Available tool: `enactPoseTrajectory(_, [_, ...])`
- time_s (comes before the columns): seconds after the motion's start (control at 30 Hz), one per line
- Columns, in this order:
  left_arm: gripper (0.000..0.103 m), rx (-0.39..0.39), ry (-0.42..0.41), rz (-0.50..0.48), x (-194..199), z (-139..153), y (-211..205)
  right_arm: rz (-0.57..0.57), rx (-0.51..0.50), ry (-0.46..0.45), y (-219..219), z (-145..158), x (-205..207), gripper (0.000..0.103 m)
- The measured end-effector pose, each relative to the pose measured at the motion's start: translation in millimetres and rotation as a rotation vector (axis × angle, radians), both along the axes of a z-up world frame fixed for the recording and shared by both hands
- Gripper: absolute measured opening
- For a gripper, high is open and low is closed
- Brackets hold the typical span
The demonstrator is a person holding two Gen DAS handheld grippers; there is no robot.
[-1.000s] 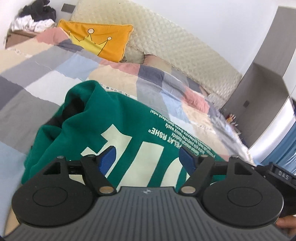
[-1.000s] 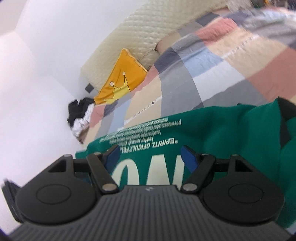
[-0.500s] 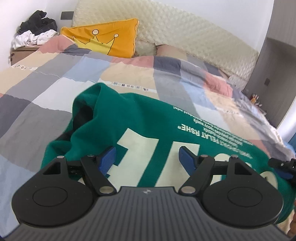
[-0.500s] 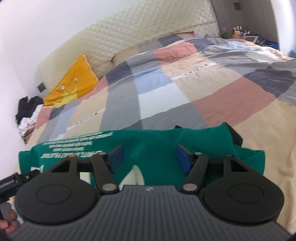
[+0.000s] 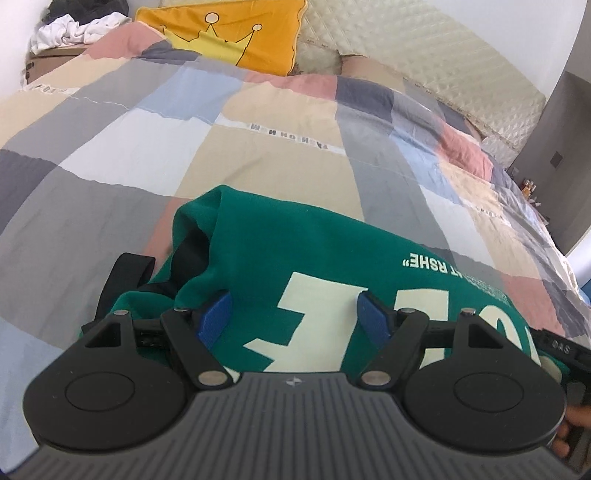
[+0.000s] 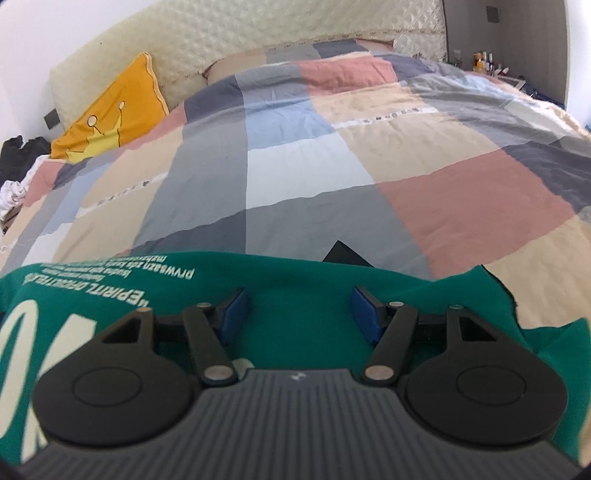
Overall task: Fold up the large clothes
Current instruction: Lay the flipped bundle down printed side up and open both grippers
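A: Where is the garment?

B: The green sweatshirt [image 5: 314, 258] lies on the patchwork duvet [image 5: 258, 122], at the end of the bed farthest from the yellow crown cushion [image 5: 229, 33]. It seems partly folded already; large cream letters and a line of small print face up.

A: And the grippers?

B: The left gripper [image 5: 293, 314] hovers over the sweatshirt with its jaws wide, nothing pinched. Its blue pads [image 5: 216, 314] straddle the big letter. The right gripper [image 6: 297, 312] hangs over the plain green part [image 6: 295, 273], jaws somewhat narrower but also open, with cloth beneath them and no pad pressing on it.

A: Why hold them like that?

B: I'd judge each one is lined up over its own half of the sweatshirt, tilted down, ready to take an edge together so the next fold stays even.

A: What about edges and room?

B: On the left side a bunched sleeve opening with a black cuff [image 5: 125, 273] sticks out beyond the sweatshirt. On the right a black piece [image 6: 345, 254] peeks from behind its far edge. Between sweatshirt and cushion the duvet is open, wide enough for a fold away from the person. A heap of clothes [image 5: 74, 26] sits beside the cushion, well apart.
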State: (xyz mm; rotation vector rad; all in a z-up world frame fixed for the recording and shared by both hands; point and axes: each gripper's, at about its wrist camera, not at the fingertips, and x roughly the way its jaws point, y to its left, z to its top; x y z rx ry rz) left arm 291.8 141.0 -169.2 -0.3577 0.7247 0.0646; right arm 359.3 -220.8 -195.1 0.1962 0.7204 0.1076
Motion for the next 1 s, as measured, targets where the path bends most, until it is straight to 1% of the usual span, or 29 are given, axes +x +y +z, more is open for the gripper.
enactPoseTrajectory(0.1, [0.079,0.008,-0.006,-0.002,0.3,-0.8,-1.0,-0.009,0.017,0.003,-1.8,-4.6,6.1,0.063])
enactPoseTrajectory(0.2, [0.079,0.025,-0.023,0.005,-3.7,0.0,-3.9,-0.008,0.012,-0.016,0.9,5.0,-2.2,0.064])
enactPoseTrajectory(0.3, [0.079,0.034,-0.039,0.008,-12.9,4.2,-7.7,-0.011,0.065,-0.056,-5.0,27.2,-21.1,0.065])
enactPoseTrajectory(0.33, [0.079,0.037,-0.048,0.006,-17.4,6.8,-8.4,-0.016,0.097,-0.079,-9.9,37.3,-30.9,0.067])
enactPoseTrajectory(0.37, [0.079,0.041,-0.059,0.003,-22.3,9.6,-8.9,-0.019,0.118,-0.104,-14.7,45.0,-38.9,0.071])
enactPoseTrajectory(0.4, [0.079,0.048,-0.071,0.001,-28.3,13.1,-10.6,-0.023,0.130,-0.138,-20.0,53.6,-48.7,0.072])
enactPoseTrajectory(0.43, [0.079,0.052,-0.081,-0.001,-34.1,16.3,-12.0,-0.039,0.118,-0.163,-24.6,61.2,-57.1,0.073])
enactPoseTrajectory(0.47, [0.079,0.051,-0.092,-0.004,-41.3,19.4,-13.5,-0.070,0.090,-0.180,-28.2,67.2,-63.8,0.083])
enactPoseTrajectory(0.5, [0.079,0.046,-0.104,-0.008,-49.0,22.3,-15.0,-0.102,0.059,-0.202,-32.2,71.8,-71.4,0.087])
enactPoseTrajectory(0.53, [0.079,0.043,-0.115,-0.013,-56.5,24.9,-17.7,-0.133,0.030,-0.215,-36.3,74.9,-76.8,0.086])
enactPoseTrajectory(0.57, [0.079,0.042,-0.127,-0.019,-64.5,27.4,-20.2,-0.154,0.011,-0.212,-40.9,76.0,-77.7,0.086])
enactPoseTrajectory(0.63, [0.079,0.048,-0.146,-0.024,-79.2,31.8,-26.2,-0.203,0.002,-0.155,-51.4,72.0,-73.6,0.086])
enactPoseTrajectory(0.7, [0.079,0.046,-0.166,-0.036,-92.7,34.7,-32.3,-0.237,0.047,-0.063,-62.5,60.3,-64.5,0.085])
enactPoseTrajectory(0.77, [0.079,0.048,-0.176,-0.047,-100.9,36.4,-38.0,-0.232,0.118,0.004,-70.0,45.3,-57.7,0.087])
enactPoseTrajectory(0.83, [0.079,0.057,-0.177,-0.055,-103.6,36.2,-43.3,-0.218,0.143,0.023,-70.1,35.6,-53.3,0.087])
enactPoseTrajectory(0.9, [0.079,0.066,-0.178,-0.058,-104.2,35.2,-47.2,-0.193,0.127,0.025,-64.8,32.0,-50.7,0.087])
enactPoseTrajectory(1.0, [0.079,0.078,-0.169,-0.060,-104.0,30.7,-49.1,-0.165,0.075,0.060,-58.9,27.6,-48.1,0.087])
